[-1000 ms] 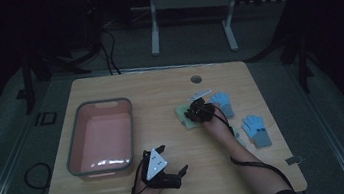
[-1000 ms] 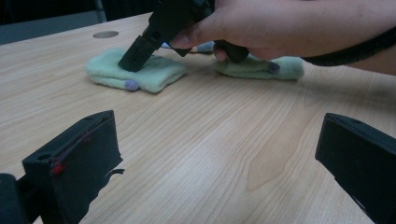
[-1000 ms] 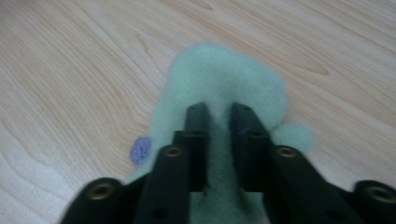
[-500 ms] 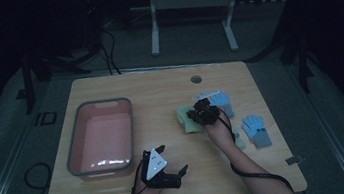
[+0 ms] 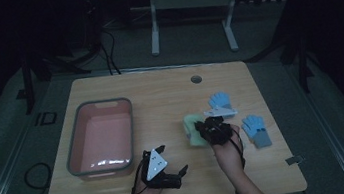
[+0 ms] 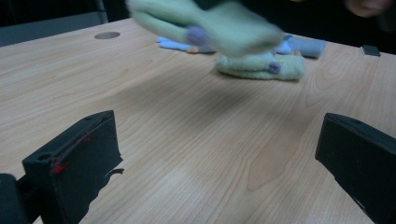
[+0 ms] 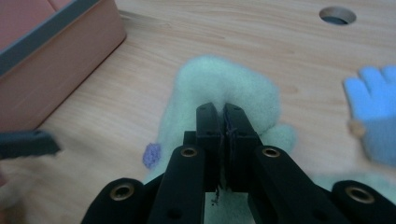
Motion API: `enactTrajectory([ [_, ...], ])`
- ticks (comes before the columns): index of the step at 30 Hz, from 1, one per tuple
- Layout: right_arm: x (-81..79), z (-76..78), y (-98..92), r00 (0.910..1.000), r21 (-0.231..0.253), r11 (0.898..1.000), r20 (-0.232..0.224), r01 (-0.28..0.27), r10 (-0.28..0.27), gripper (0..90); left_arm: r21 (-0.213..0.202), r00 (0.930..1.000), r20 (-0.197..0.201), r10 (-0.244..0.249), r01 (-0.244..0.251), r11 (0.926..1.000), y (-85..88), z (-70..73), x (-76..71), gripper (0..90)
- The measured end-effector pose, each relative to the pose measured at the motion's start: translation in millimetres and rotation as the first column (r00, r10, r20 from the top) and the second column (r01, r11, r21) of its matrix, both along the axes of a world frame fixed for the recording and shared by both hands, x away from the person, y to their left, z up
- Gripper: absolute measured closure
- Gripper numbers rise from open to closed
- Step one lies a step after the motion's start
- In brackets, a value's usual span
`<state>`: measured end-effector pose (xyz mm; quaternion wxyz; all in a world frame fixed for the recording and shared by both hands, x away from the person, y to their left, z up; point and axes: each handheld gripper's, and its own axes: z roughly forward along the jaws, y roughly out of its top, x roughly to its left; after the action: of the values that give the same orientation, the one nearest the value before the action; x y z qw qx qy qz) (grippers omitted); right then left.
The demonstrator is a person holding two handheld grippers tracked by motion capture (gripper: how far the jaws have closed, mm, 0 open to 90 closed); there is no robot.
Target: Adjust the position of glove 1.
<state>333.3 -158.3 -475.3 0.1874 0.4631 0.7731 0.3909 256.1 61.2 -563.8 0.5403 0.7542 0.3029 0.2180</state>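
Note:
My right gripper (image 7: 223, 112) is shut on a pale green glove (image 7: 224, 81) with a purple dot, which it holds just above the table. From above, the right gripper (image 5: 210, 128) and the green glove (image 5: 193, 129) sit right of the table's middle. In the left gripper view the lifted green glove (image 6: 210, 23) is blurred, and a second green glove (image 6: 259, 67) lies flat behind it. Two blue gloves (image 5: 220, 100) (image 5: 256, 130) lie to the right. Near the front edge my left gripper (image 5: 173, 158) rests low with its jaws wide open and nothing between them.
A pink tub (image 5: 100, 136) with a grey rim stands at the table's left, with nothing visible inside it. A round cable hole (image 5: 196, 79) sits near the far edge. Bare wood (image 6: 187, 140) lies between the left gripper's jaws.
My right gripper has moved toward the near edge and risen, bringing the green glove with it. The left gripper has stayed where it was.

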Motion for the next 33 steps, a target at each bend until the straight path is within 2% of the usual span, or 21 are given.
enactTrajectory([
  [1,-6.4,-1.6,0.2,1.0000,0.000,1.000,0.004,0.005,-0.005,86.5,0.002,1.0000,0.002,0.000,0.000,1.0000,0.1,0.1,0.1,0.1],
  [2,-17.2,-6.6,2.5,0.9998,-0.039,0.999,0.017,0.012,-0.011,86.5,0.004,1.0000,0.005,0.000,0.000,1.0000,0.1,0.1,0.0,0.1],
  [8,-35.3,-24.0,-0.1,0.9993,-0.067,0.997,0.014,0.036,-0.035,86.5,0.007,1.0000,0.008,-0.003,0.003,1.0000,-0.5,0.1,-0.6,0.1],
  [13,-41.1,-43.1,-1.7,0.9984,-0.080,0.995,-0.015,0.052,-0.054,86.3,0.004,1.0000,0.005,-0.001,0.001,1.0000,-0.5,0.0,-0.5,0.1],
  [16,-40.5,-54.7,-0.5,0.9967,-0.086,0.994,-0.040,0.067,-0.070,86.0,0.000,1.0000,0.001,-0.001,0.001,1.0000,-0.1,0.0,-0.2,0.2],
  [17,-38.8,-61.9,0.3,0.9957,-0.082,0.995,-0.066,0.060,-0.065,84.7,-0.008,1.0000,-0.007,0.000,0.000,1.0000,0.9,0.0,0.7,0.1],
  [20,-37.8,-72.6,2.2,0.9949,-0.084,0.995,-0.076,0.059,-0.066,82.0,-0.007,1.0000,-0.007,0.002,-0.002,1.0000,1.2,0.0,0.7,0.1],
  [22,-37.9,-74.0,2.7,0.9953,-0.087,0.994,-0.068,0.062,-0.068,82.0,-0.007,1.0000,-0.007,0.002,-0.002,1.0000,1.2,0.0,0.7,0.1],
  [27,-36.7,-74.5,2.3,0.9967,-0.079,0.996,-0.058,0.052,-0.057,66.8,-0.001,1.0000,-0.003,-0.001,0.001,1.0000,0.6,0.1,0.2,0.1],
  [30,-38.2,-68.9,3.2,0.9994,-0.121,0.992,-0.022,0.023,-0.026,62.0,-0.001,1.0000,-0.003,-0.001,0.001,1.0000,0.5,0.0,0.1,0.1],
  [32,-38.2,-63.6,1.9,1.0000,-0.138,0.990,0.006,-0.004,0.005,61.9,0.000,1.0000,-0.002,-0.002,0.002,1.0000,0.4,0.0,0.1,0.1],
  [33,-38.2,-63.6,1.9,1.0000,-0.138,0.990,0.006,-0.004,0.005,61.9,0.000,1.0000,-0.002,-0.002,0.002,1.0000,0.4,0.0,0.1,0.1],
])
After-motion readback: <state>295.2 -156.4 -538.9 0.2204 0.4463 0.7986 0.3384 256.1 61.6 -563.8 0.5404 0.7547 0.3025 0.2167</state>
